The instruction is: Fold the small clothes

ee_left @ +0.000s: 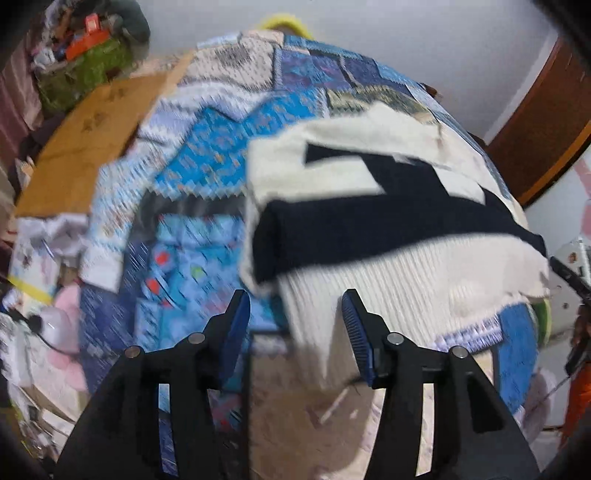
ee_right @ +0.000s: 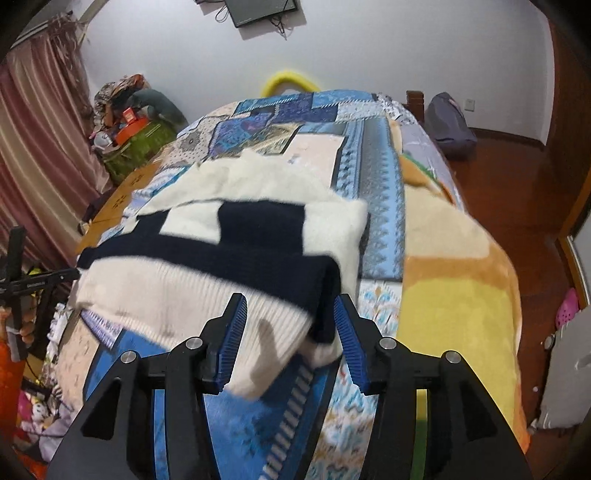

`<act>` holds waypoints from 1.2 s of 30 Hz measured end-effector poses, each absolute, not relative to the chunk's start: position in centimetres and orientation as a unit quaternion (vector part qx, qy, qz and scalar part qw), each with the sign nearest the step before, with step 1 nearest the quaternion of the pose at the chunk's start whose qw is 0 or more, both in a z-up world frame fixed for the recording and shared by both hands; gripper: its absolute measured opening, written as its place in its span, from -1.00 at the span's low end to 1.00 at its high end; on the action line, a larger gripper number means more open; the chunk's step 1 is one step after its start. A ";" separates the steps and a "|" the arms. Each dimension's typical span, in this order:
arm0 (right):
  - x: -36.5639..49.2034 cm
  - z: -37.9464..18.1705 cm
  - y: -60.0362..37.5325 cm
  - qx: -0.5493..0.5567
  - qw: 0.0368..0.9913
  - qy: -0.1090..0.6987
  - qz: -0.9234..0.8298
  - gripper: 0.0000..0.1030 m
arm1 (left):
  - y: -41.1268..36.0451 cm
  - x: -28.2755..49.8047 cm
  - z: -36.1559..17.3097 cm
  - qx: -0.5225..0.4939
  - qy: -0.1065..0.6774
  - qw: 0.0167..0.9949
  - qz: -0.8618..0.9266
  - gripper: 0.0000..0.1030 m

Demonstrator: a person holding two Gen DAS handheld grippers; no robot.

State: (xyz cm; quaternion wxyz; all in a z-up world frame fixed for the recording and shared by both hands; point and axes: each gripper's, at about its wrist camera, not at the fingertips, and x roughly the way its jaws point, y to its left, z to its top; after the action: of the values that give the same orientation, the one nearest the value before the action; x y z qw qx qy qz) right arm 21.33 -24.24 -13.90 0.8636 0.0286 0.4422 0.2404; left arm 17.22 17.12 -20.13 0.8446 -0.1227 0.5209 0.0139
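A cream and navy sweater (ee_right: 236, 236) lies folded over on the patchwork bed cover (ee_right: 369, 206), filling the middle of both frames, with the left claw (ee_left: 295, 321) and the right claw (ee_right: 290, 325) each spread apart around its ribbed near edge, pads not pressing it.

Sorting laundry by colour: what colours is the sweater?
Cream with navy blocks; the sweater shows best in the right wrist view.

Home bedroom: bed w/ patchwork quilt (ee_right: 373, 155), pink curtains (ee_right: 33, 155), wall TV (ee_right: 262, 11), wood floor (ee_right: 517, 184).
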 end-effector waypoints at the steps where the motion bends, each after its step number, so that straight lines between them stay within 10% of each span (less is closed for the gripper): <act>1: 20.9 -14.3 -24.1 0.031 0.858 0.449 0.247 -0.12 | 16.7 17.1 -20.7 -0.130 0.530 0.838 0.000 0.00; 5: 20.2 -16.1 -22.7 0.021 0.840 0.474 0.265 -0.12 | 15.6 16.9 -21.9 -0.143 0.540 0.829 -0.014 -0.16; 7: 20.2 -16.9 -22.1 0.023 0.832 0.482 0.275 -0.12 | 15.4 17.1 -21.6 -0.158 0.534 0.830 -0.024 -0.84; 15: 20.9 -14.1 -19.6 0.017 0.838 0.438 0.325 -0.74 | 15.0 18.8 -15.5 -0.167 0.473 0.864 -0.050 -0.86; 36: 34.1 -14.1 -18.5 0.032 0.879 0.406 0.246 -0.83 | 22.1 32.3 -20.3 -0.253 0.488 0.835 0.010 -0.86</act>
State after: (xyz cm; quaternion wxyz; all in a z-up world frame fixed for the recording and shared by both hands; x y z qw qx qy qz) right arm 34.11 -18.55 -14.10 0.8794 0.0320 0.4065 0.2459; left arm 32.30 22.06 -20.31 0.8354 -0.2525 0.4882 0.0103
